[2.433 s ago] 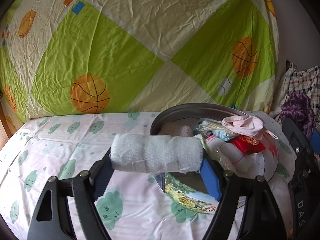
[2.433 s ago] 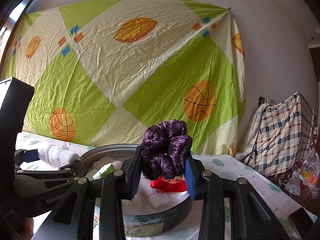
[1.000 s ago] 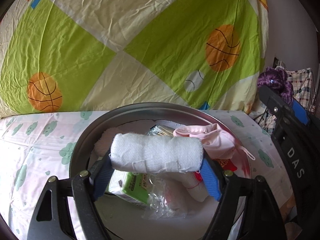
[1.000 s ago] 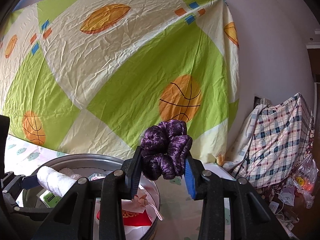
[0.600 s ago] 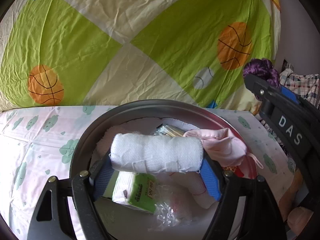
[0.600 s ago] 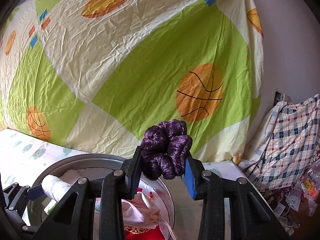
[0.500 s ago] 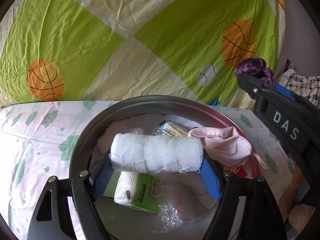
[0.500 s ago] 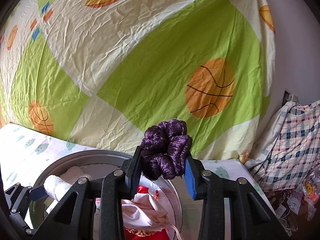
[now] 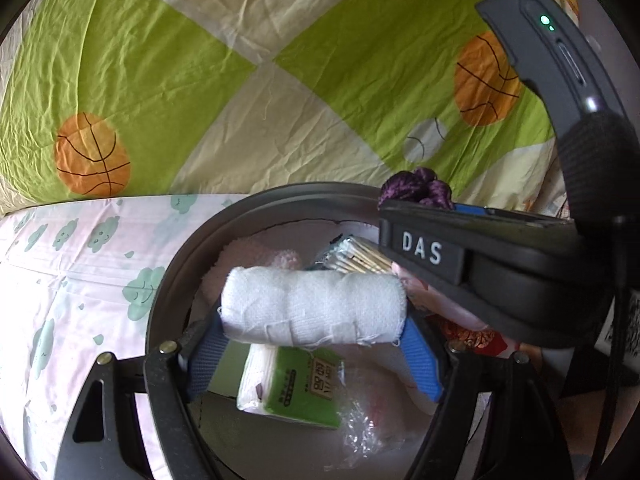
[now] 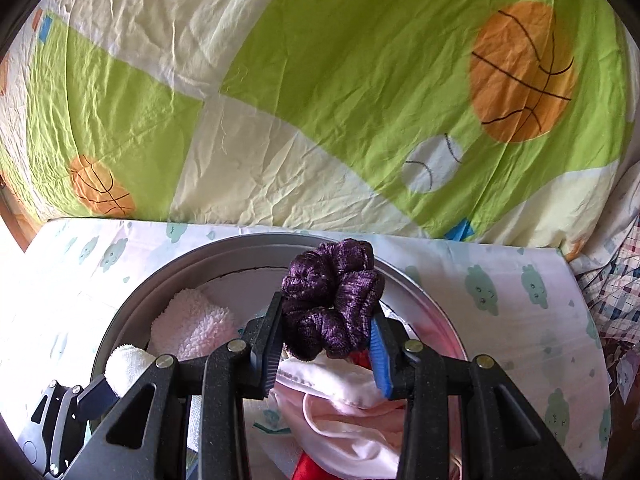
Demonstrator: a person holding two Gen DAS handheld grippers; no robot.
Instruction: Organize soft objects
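Observation:
My left gripper (image 9: 314, 320) is shut on a rolled white towel (image 9: 312, 308), held sideways above the round grey tin (image 9: 168, 280). My right gripper (image 10: 326, 336) is shut on a purple velvet scrunchie (image 10: 332, 304) and holds it over the same tin (image 10: 432, 296). The right gripper's body crosses the left wrist view at the right (image 9: 500, 272), with the scrunchie (image 9: 416, 188) showing above it. The towel's end (image 10: 124, 364) shows at lower left in the right wrist view.
The tin holds a green tissue pack (image 9: 296, 388), a pink fluffy cloth (image 10: 192, 328), pink fabric (image 10: 352, 420), a red item (image 9: 476, 340), clear plastic (image 9: 360, 428) and a bundle of sticks (image 9: 356, 256). The tin stands on a cloud-print sheet (image 9: 72, 272) before a basketball-print sheet (image 10: 320, 100). Plaid fabric (image 10: 616, 288) lies at right.
Both grippers have moved over the tin with their loads still held. The right gripper has come in from the right, close beside the left one, and tilted down towards the tin.

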